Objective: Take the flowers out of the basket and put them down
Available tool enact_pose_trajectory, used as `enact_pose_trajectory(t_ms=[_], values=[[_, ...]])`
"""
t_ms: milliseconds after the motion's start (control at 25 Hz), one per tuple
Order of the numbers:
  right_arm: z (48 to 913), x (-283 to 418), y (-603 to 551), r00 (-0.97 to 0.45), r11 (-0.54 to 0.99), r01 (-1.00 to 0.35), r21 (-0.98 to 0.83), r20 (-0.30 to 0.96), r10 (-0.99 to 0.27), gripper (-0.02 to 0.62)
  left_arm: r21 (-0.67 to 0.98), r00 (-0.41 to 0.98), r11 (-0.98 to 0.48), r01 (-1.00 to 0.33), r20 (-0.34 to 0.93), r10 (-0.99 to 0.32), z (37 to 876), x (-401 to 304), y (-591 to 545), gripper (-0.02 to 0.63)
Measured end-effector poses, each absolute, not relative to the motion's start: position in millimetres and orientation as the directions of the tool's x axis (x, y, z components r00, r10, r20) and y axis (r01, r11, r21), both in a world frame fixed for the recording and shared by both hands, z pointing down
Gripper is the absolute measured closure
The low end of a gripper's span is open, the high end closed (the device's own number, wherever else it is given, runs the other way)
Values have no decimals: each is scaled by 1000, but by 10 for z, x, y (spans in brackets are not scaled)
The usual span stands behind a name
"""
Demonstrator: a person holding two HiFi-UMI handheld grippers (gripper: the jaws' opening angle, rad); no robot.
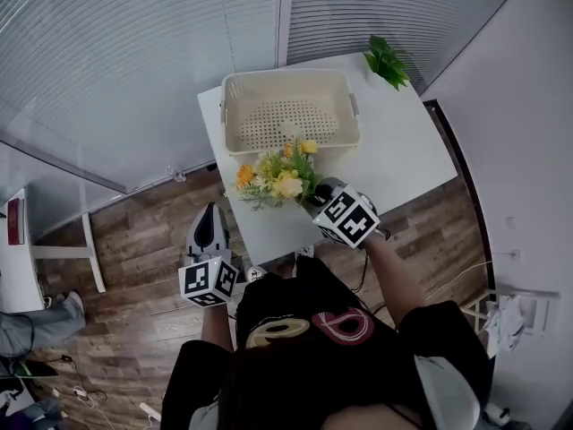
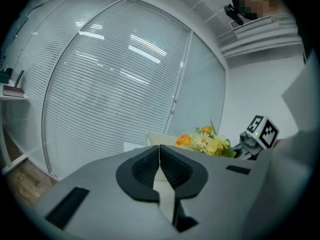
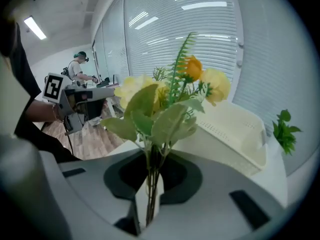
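The person wore a black top (image 1: 358, 365). On the top was a big curly print, with a red loop (image 1: 345, 323) and a cream loop (image 1: 271, 333) side by side. Out past the top's sleeves were the left gripper (image 2: 160, 156) and the right gripper (image 3: 148, 181). Both had smooth grey shells and dark, ridged pads (image 2: 142, 174). Each one carried a white cube (image 1: 346, 219) with black square marks.

I see a white table (image 1: 407, 155) at the centre of the head view on a dark wood-plank floor (image 1: 143, 231), with glass panels and slatted blinds (image 1: 116, 52) filling the upper left. A plain white wall (image 1: 528, 106) runs down the right edge, and a small green plant (image 1: 388, 61) stands on the table's far corner.
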State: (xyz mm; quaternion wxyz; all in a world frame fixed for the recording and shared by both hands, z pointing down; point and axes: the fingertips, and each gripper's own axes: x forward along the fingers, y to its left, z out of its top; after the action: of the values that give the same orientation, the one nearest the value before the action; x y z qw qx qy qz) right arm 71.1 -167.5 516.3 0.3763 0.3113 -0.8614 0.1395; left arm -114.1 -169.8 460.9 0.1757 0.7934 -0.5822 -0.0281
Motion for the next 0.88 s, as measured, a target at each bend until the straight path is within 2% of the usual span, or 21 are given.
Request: enact_pose_trajectory(t_ms=[280, 880], values=[[5608, 689, -1514, -482, 770, -636, -43, 802, -353, 545, 303, 302, -242, -922, 170, -938, 4619, -1233, -1610, 588], [6268, 569, -1439, -489, 776, -611, -158, 846, -212, 541, 293, 266, -202, -934, 198, -943, 4707, -1267, -1494, 588]])
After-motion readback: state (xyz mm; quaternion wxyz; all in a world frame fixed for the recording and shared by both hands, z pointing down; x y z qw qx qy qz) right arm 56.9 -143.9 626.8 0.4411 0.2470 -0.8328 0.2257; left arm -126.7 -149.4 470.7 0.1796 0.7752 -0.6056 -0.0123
